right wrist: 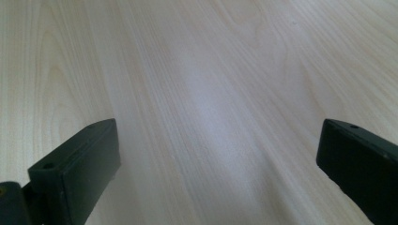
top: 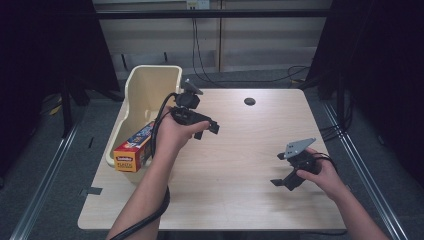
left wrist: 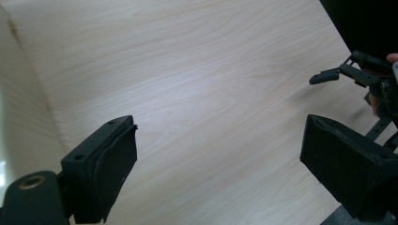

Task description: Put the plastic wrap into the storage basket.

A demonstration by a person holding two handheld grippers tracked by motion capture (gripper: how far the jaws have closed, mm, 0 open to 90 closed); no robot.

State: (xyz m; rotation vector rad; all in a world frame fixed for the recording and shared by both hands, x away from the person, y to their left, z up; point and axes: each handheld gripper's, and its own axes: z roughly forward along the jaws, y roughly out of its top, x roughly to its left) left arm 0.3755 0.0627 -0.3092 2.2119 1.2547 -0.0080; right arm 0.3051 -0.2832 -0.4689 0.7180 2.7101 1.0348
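My left gripper (top: 207, 129) hovers over the table's left middle, just right of a cream plastic bin (top: 150, 80). In the left gripper view its jaws (left wrist: 220, 136) stand wide apart with bare wood between them, so it is open. My right gripper (top: 280, 170) rests low near the front right, a grey three-cornered plate on top. Its jaws (right wrist: 218, 136) are spread too, with nothing between them. The left gripper view also catches the right gripper (left wrist: 356, 70) farther off. An orange and yellow box (top: 132, 150) lies in the near end of the bin.
The light wooden table (top: 240, 150) has a dark round hole (top: 249, 101) near its far edge. The bin's pale wall (left wrist: 19, 117) runs close along the left gripper's side. Cables lie on the floor behind the table, and dark curtains flank it.
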